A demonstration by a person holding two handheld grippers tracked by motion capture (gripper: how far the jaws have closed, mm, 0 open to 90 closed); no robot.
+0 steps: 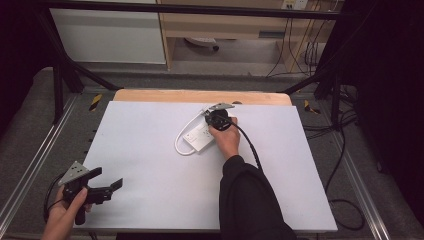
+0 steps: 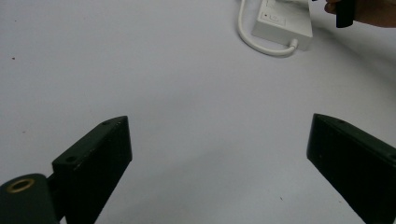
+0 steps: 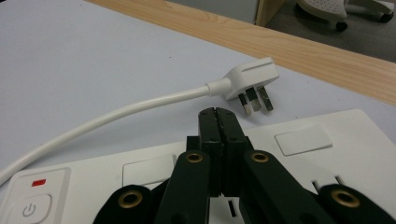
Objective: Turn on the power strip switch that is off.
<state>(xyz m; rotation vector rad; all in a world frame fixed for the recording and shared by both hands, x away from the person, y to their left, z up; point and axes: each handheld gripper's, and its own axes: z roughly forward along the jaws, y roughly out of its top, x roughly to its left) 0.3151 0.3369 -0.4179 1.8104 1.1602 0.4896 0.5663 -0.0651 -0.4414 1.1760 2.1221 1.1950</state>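
- A white power strip (image 1: 199,136) lies flat on the white worktop (image 1: 150,190), a little behind its middle, near the wooden strip along the far edge.
- In the high view its long axis runs on a diagonal, from near-left to far-right. The end with the power button (image 3: 29,209) and a small red mark points to the near-left.
- Its white cable (image 1: 181,137) leaves that near-left end, loops round the strip's left side and ends in a white plug (image 3: 250,81). The plug lies on its side just beyond the strip, pins (image 3: 254,100) pointing back toward it.
- The right tongs (image 1: 218,119) rest over the strip's far end, jaws pressed together with nothing between them, tips just short of the plug.
- The left tongs (image 1: 102,182) are at the worktop's near-left corner, well apart from the strip, jaws wide and empty.
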